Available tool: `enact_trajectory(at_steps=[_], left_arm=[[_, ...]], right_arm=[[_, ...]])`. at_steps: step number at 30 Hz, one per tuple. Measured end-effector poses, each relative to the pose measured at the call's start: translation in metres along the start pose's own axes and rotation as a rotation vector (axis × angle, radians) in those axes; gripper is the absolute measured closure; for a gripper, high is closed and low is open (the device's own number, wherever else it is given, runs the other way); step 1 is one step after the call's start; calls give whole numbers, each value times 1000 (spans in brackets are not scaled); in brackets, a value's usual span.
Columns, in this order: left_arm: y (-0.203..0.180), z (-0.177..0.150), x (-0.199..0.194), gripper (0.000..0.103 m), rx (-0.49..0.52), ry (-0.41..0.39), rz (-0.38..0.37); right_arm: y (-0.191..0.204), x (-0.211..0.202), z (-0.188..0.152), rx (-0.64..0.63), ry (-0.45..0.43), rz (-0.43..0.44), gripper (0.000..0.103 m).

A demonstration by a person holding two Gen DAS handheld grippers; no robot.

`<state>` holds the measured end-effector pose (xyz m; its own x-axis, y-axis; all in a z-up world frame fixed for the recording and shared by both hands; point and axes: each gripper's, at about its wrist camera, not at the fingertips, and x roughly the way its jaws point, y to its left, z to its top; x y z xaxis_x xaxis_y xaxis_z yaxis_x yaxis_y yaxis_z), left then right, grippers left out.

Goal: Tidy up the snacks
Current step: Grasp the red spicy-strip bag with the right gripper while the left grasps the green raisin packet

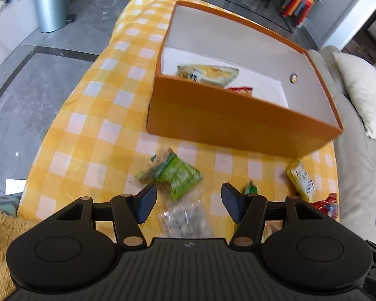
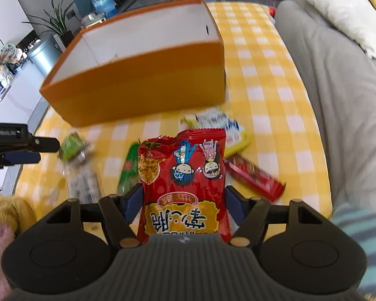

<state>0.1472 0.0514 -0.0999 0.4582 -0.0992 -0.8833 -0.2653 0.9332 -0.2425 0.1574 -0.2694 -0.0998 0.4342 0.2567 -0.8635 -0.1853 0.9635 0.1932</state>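
While right tongs clamp red packet, box holds snacks.

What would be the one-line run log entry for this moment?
right gripper: shut on red snack bag | left gripper: open above green packet | orange box: two packets inside

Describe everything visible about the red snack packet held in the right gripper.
The glossy red foil snack packet has two cartoon children, a noodle picture and a yellow panel of Chinese lettering, all upside down to the right wrist camera. It has crimped ends and looks puffy and unopened. The right gripper is shut on its lower half, lifting it above the yellow checked tablecloth, in front of the orange cardboard box.
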Motion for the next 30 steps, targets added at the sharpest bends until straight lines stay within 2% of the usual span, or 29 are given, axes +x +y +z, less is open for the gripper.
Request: enact_trajectory(at_steps=[5, 9, 15, 16, 19, 21, 30], left_arm=[[2, 12, 18, 33, -103, 26, 5], [-3, 18, 28, 33, -115, 19, 50], [1, 22, 46, 34, -171, 62, 85], [2, 22, 48, 35, -172, 63, 90], [6, 22, 53, 49, -185, 79, 88], [9, 20, 57, 53, -188, 97, 100], [13, 12, 64, 60, -154, 113, 79]], right_arm=[[8, 9, 27, -21, -23, 8, 36], [13, 22, 42, -23, -17, 13, 36], [22, 38, 50, -23, -7, 29, 36], [23, 40, 50, -26, -5, 28, 36], [25, 46, 51, -33, 2, 34, 36], [25, 50, 51, -29, 11, 43, 36], [24, 59, 53, -18, 21, 50, 36]])
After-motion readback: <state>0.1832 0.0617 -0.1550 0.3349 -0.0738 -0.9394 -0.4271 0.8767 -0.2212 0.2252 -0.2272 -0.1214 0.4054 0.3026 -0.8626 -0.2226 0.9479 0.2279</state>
